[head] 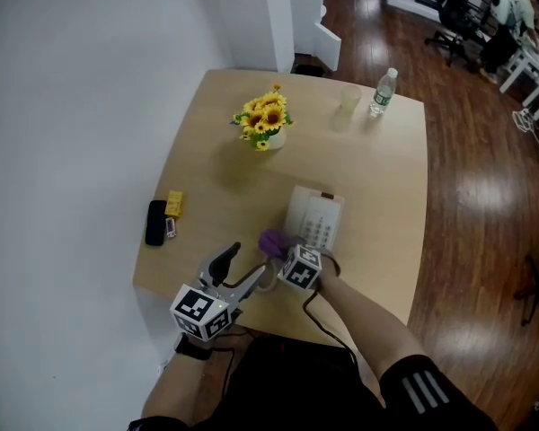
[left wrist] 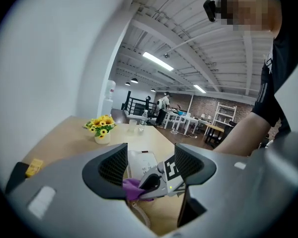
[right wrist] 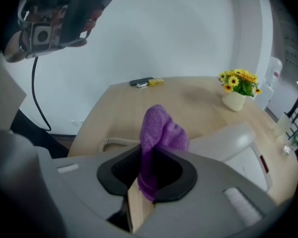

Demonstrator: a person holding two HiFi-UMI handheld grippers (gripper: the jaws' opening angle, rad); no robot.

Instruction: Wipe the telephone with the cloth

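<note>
The right gripper pinches the purple cloth just beside the telephone. The left gripper is spread wide and holds nothing. The cloth may be touching the telephone, so most of the wiping looks left to do.

Bright, even indoor light. Ceiling strip lamps glow white in the left gripper view. Soft shadows lie on the table beside the flowers; the floor right of the table shines. Both gripper views bend toward black corners; the cloth looks soft.

Telephone at near edge of table, flowers behind it, bottle far right
</note>
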